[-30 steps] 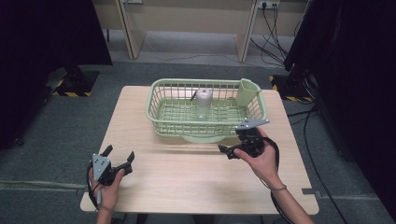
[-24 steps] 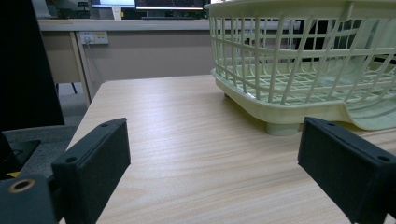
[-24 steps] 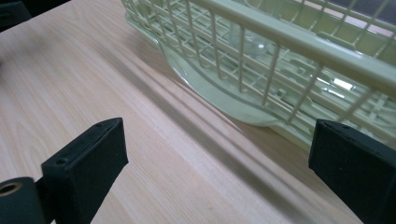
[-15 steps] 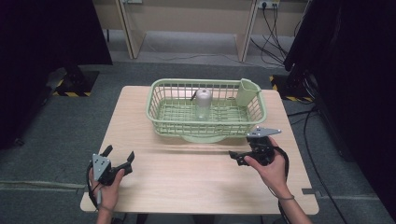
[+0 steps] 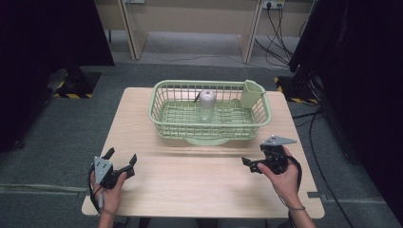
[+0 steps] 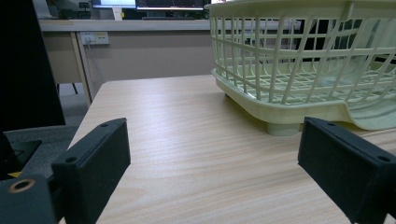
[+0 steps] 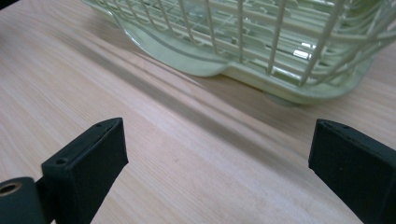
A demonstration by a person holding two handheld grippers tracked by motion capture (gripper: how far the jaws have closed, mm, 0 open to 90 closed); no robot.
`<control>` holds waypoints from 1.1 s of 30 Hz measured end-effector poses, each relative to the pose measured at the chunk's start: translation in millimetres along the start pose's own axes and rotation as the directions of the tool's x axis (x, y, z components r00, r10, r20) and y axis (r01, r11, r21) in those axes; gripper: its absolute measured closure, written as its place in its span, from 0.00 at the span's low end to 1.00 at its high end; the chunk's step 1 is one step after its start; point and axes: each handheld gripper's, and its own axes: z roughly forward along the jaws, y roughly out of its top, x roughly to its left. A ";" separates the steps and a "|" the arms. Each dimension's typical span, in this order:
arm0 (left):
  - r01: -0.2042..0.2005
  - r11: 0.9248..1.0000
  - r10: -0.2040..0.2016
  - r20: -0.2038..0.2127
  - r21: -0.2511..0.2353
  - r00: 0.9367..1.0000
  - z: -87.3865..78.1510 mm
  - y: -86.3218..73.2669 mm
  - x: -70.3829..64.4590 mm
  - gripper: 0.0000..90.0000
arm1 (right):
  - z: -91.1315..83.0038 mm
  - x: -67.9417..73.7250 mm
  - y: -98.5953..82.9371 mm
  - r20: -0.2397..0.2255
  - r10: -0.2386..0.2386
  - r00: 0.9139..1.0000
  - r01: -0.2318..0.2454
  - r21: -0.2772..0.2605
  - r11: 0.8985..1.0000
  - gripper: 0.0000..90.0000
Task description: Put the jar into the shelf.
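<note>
A pale green dish-drying basket (image 5: 164,111) is sitting toward the far middle of the wooden worktop (image 5: 199,185), and a clear bottle with a grey cap (image 5: 206,105) is standing upright inside it, near its centre. A green cutlery cup (image 5: 251,93) is hanging at the basket's far right corner.

The left gripper (image 5: 121,162) is resting low at the near left of the worktop, well apart from the basket, its jaws standing wide apart with nothing between them. The right gripper (image 5: 252,164) is hovering at the near right, near the basket's front rim but not touching it, its jaws likewise spread wide and holding nothing. In the right gripper view, the basket's drip lip (image 7: 187,56) is lying just ahead of the jaws.
</note>
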 end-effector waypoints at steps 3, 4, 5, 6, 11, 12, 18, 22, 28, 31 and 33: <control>0.000 1.000 0.000 0.000 0.000 1.000 0.1 0.0 0.0 0.10 | -0.7 -3.2 -5.7 0.007 0.013 1.000 -0.013 -0.001 1.000 0.05; 0.000 1.000 0.000 0.000 0.000 1.000 0.1 0.0 0.0 0.10 | -0.9 -4.3 -7.5 0.010 0.016 1.000 -0.016 -0.002 1.000 0.05; 0.000 1.000 0.000 0.000 0.001 1.000 0.1 0.0 0.0 0.10 | -1.1 -5.4 -9.2 0.012 0.020 1.000 -0.020 -0.004 1.000 0.05; 0.000 1.000 0.000 -0.001 0.001 1.000 0.1 0.0 0.0 0.10 | -1.2 -6.3 -11.0 0.014 0.027 1.000 -0.027 -0.002 1.000 0.05; 0.004 1.000 -0.004 -0.001 -0.002 1.000 0.0 -0.1 0.2 0.10 | -0.2 -11.4 -19.6 0.025 0.045 0.999 -0.045 0.001 0.999 0.05; 0.004 1.000 -0.004 -0.001 -0.001 1.000 0.0 -0.1 0.1 0.10 | 0.1 -12.5 -21.2 0.027 0.049 0.998 -0.049 -0.001 0.999 0.05; 0.004 1.000 -0.004 -0.002 -0.001 1.000 0.1 0.0 0.1 0.10 | 0.6 -17.9 -30.1 0.039 0.065 0.997 -0.065 -0.007 0.998 0.05; 0.004 1.000 -0.004 -0.003 -0.001 1.000 0.1 0.0 0.1 0.10 | 2.7 -21.9 -36.0 0.045 0.081 0.996 -0.081 -0.005 0.997 0.05; 0.005 1.000 -0.005 -0.003 -0.001 1.000 0.1 0.0 0.0 0.10 | 8.2 -26.4 -44.7 0.060 0.095 0.994 -0.095 0.007 0.995 0.06; 0.003 1.000 -0.003 -0.004 0.000 1.000 0.1 0.0 0.0 0.10 | 11.3 -28.4 -48.6 0.062 0.103 0.993 -0.104 0.016 0.994 0.06; 0.004 1.000 -0.004 -0.004 -0.001 1.000 0.1 0.0 0.0 0.10 | 12.9 -29.9 -50.9 0.067 0.104 0.992 -0.106 0.018 0.994 0.06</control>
